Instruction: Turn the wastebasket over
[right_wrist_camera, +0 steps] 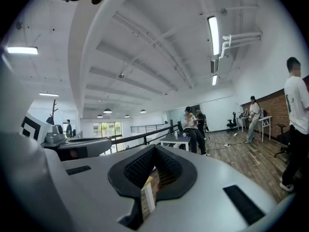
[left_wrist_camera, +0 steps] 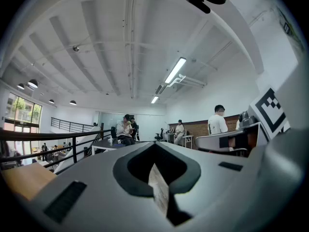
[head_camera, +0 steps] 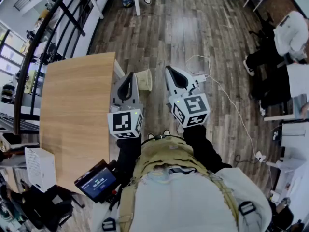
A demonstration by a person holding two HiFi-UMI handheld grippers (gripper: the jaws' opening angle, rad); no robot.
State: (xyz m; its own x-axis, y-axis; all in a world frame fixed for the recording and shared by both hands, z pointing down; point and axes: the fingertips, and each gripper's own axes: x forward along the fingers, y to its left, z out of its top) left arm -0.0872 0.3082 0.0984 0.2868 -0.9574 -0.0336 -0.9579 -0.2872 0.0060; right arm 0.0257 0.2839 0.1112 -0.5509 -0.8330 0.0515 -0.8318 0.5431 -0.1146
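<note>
The small cream mesh wastebasket [head_camera: 144,79] sits on the brown wood floor [head_camera: 193,33], just beside the corner of the light wooden table [head_camera: 77,105]. It seems to stand up tall, narrow end up and wide end down. The left gripper [head_camera: 129,77] and the right gripper [head_camera: 169,71] have their jaws pressed together, holding nothing.

Basket on floor by table
Basket [head_camera: 144,79] stands just right of table [head_camera: 77,110], between left gripper [head_camera: 128,77] and right gripper [head_camera: 170,71]; cable [head_camera: 228,98] lies farther right.
</note>
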